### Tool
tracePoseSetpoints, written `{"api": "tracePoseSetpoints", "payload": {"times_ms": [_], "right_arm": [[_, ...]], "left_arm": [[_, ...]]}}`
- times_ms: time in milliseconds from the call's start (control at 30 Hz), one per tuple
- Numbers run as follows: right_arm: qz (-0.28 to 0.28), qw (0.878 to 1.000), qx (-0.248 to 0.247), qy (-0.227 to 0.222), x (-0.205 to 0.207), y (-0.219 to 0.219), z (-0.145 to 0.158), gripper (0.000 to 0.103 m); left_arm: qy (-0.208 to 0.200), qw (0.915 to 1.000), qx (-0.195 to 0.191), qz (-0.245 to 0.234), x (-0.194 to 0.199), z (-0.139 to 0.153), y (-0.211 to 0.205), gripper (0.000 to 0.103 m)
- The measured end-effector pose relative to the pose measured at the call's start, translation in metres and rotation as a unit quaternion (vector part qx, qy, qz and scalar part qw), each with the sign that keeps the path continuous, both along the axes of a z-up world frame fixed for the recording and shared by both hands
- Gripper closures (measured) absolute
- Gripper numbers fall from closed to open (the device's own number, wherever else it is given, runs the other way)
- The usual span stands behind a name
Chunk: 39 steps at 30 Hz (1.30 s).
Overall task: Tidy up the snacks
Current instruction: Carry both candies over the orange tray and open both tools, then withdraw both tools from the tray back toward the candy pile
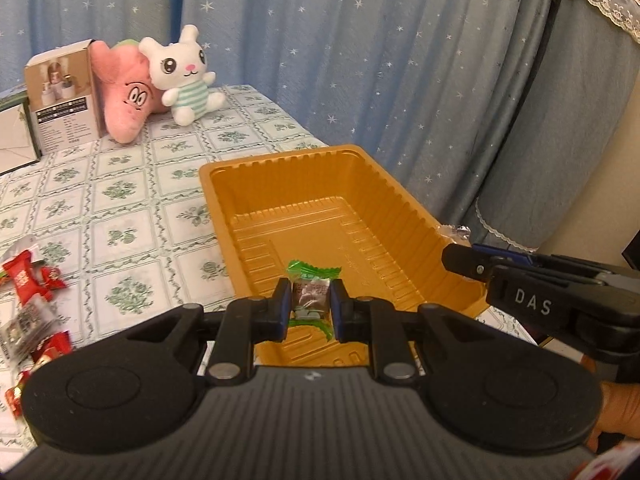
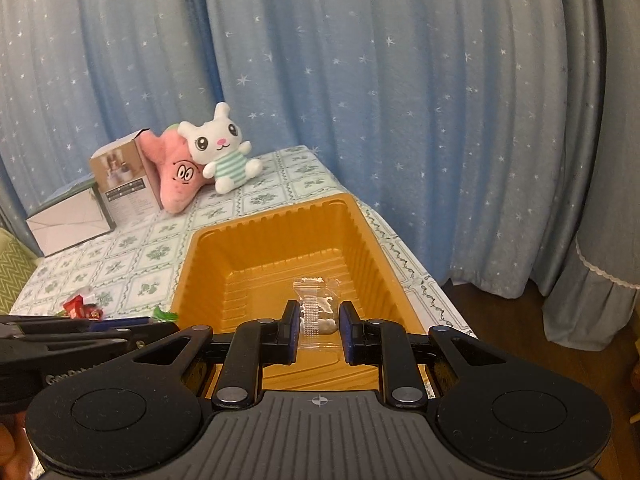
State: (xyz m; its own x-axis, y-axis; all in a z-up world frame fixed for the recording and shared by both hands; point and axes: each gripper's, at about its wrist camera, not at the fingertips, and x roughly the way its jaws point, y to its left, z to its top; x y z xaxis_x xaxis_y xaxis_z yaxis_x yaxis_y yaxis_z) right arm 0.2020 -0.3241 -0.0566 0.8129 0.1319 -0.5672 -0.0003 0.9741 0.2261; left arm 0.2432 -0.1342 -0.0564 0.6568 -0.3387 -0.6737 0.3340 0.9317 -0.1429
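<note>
- Left wrist view: the left gripper [image 1: 310, 307] is closed on a green-wrapped candy [image 1: 311, 294], pinched between its two blue pads above the near end of the orange tray [image 1: 224, 216].
- The tray stands on the table [image 1: 120, 184] with a green flowered cloth, and its floor is bare where this view shows it.
- The right gripper [image 1: 456, 258] comes in from the right edge, above the tray's right rim. It seems to hold something clear at its tip, but that part is small and hard to read here.
- Loose snacks [image 1: 32, 284] in red and grey wrappers lie on the cloth at the left, well apart from the tray.
- At the far end stand a cardboard box [image 1: 62, 100], a pink plush [image 1: 126, 96] and a white rabbit plush [image 1: 186, 76], before a blue curtain [image 1: 360, 40] with stars.

- Right wrist view: the right gripper [image 2: 319, 324] is closed narrow on a clear-wrapped candy [image 2: 318, 306], above the near part of the same orange tray [image 2: 188, 264].
- The left gripper [image 2: 160, 322] lies at the left edge beside the tray's near left corner, with a bit of green wrapper at its tip.
- Red snacks [image 2: 82, 307] lie on the cloth behind it.
- The box [image 2: 122, 176], the pink plush [image 2: 176, 176] and the rabbit plush [image 2: 222, 152] are at the far end, clear of both grippers.
</note>
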Motion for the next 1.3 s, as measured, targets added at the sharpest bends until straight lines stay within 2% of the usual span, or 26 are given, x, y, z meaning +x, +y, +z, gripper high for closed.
{"api": "tracePoseSetpoints", "payload": {"times_ms": [67, 133, 200, 400, 667, 767, 867, 900, 967, 1000, 1033, 1300], "right_arm": [[-0.003, 1.000, 0.001, 0.002, 0.003, 0.000, -0.001, 0.082], [-0.006, 1.000, 0.005, 0.004, 0.004, -0.002, -0.003, 0.082], [-0.005, 1.000, 0.007, 0.007, 0.005, -0.002, -0.004, 0.082], [0.000, 1.000, 0.009, 0.012, 0.007, 0.002, -0.006, 0.082], [0.011, 1.000, 0.011, 0.016, 0.014, 0.008, -0.007, 0.082], [0.017, 0.999, 0.020, 0.018, 0.020, 0.010, -0.007, 0.082], [0.027, 0.999, 0.035, 0.015, 0.026, 0.009, -0.008, 0.081], [0.024, 0.999, 0.033, 0.016, 0.026, 0.009, -0.007, 0.080], [0.018, 0.999, 0.041, 0.013, 0.023, 0.006, -0.005, 0.069], [0.011, 0.999, 0.045, 0.010, 0.019, 0.004, -0.003, 0.058], [0.004, 0.999, 0.048, 0.006, 0.015, 0.002, 0.000, 0.052], [-0.003, 0.998, 0.068, 0.005, -0.035, 0.004, 0.015, 0.050]], "left_arm": [[0.002, 1.0000, -0.002, -0.003, 0.005, -0.003, -0.003, 0.084], [0.004, 1.0000, 0.005, 0.004, 0.008, -0.006, -0.004, 0.073], [0.002, 1.0000, 0.004, 0.005, 0.006, -0.007, 0.000, 0.070], [0.001, 0.9996, 0.010, 0.027, -0.005, -0.006, 0.020, 0.063], [-0.007, 0.9988, 0.009, 0.047, -0.017, -0.002, 0.038, 0.058], [-0.011, 0.9985, 0.009, 0.053, -0.021, -0.001, 0.042, 0.057], [-0.017, 0.9980, 0.013, 0.060, -0.026, 0.002, 0.046, 0.052], [-0.019, 0.9977, 0.016, 0.063, -0.028, 0.003, 0.048, 0.050], [-0.023, 0.9973, 0.018, 0.068, -0.035, 0.005, 0.052, 0.045], [-0.025, 0.9970, 0.016, 0.071, -0.038, 0.007, 0.055, 0.042], [-0.025, 0.9968, 0.014, 0.075, -0.041, 0.008, 0.058, 0.041], [-0.025, 0.9953, 0.000, 0.094, -0.077, 0.019, 0.076, 0.028]]}}
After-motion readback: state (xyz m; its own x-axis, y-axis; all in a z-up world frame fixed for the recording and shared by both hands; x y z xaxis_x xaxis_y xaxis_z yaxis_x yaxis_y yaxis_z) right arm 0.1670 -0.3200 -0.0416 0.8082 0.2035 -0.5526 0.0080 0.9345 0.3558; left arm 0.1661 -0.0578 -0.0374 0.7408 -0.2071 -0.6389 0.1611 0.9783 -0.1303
